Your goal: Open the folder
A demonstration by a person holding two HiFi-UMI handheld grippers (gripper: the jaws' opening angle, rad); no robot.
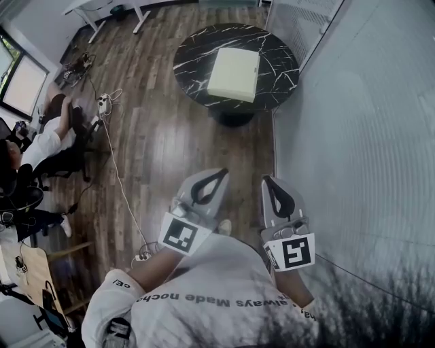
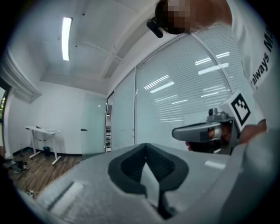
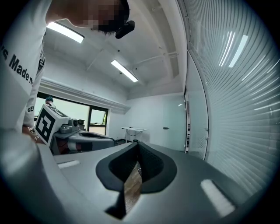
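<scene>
A pale yellow-green folder (image 1: 234, 73) lies shut on a round black marble table (image 1: 197, 54), far ahead in the head view. Both grippers are held close to the person's body, well short of the table, and point level. My left gripper (image 1: 219, 174) has its jaws together with nothing between them; its own view shows the tips meeting (image 2: 145, 146). My right gripper (image 1: 268, 181) is beside it, jaws also together and empty (image 3: 138, 144). The folder shows in neither gripper view.
A glass wall with blinds (image 1: 353, 122) runs along the right, close to the table. A person sits in a chair (image 1: 51, 139) at the left. Cables and a power strip (image 1: 103, 103) lie on the wooden floor. A white desk (image 1: 102, 10) stands at the back.
</scene>
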